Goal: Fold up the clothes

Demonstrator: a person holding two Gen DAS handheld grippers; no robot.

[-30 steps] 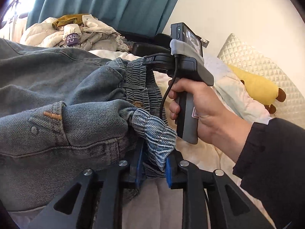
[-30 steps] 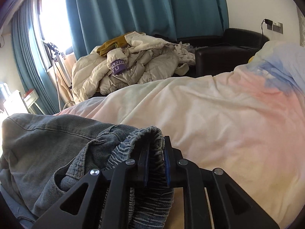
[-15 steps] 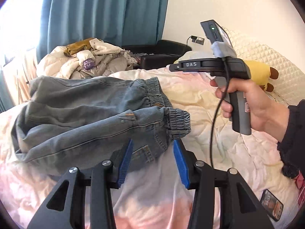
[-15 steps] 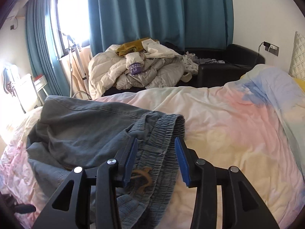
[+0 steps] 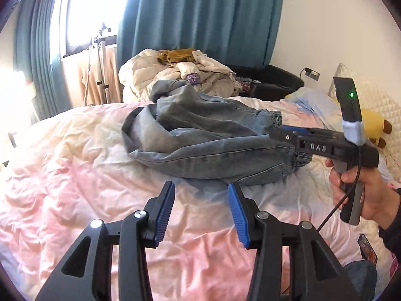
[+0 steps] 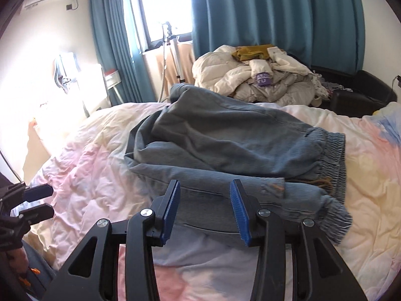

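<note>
Teal curtains (image 5: 200, 20) and a bright window back a bed (image 5: 75, 175) spread with a pink and cream duvet, and behind it sits a heap of pale clothes (image 6: 263, 80) with a mustard piece on top

On the duvet lie the denim trousers (image 5: 208, 135), doubled over so that one layer rests on another, the elastic cuffs (image 6: 333, 150) stacked toward one end. Going by that, at least one fold seems to be in place, though the bundle is loose and rumpled at its far end — it could take another fold and some smoothing, and the heap behind may be waiting too; whether it belongs to the job cannot be told.

The left gripper (image 5: 200, 208) stands wide apart with nothing between its blue pads; the trousers lie just ahead of its jaws, clear of them. The right gripper (image 6: 205, 208) is likewise spread wide and holds nothing — the near edge of the denim sits directly beyond and slightly under its jaws, the frayed cuff off to the right of them
</note>
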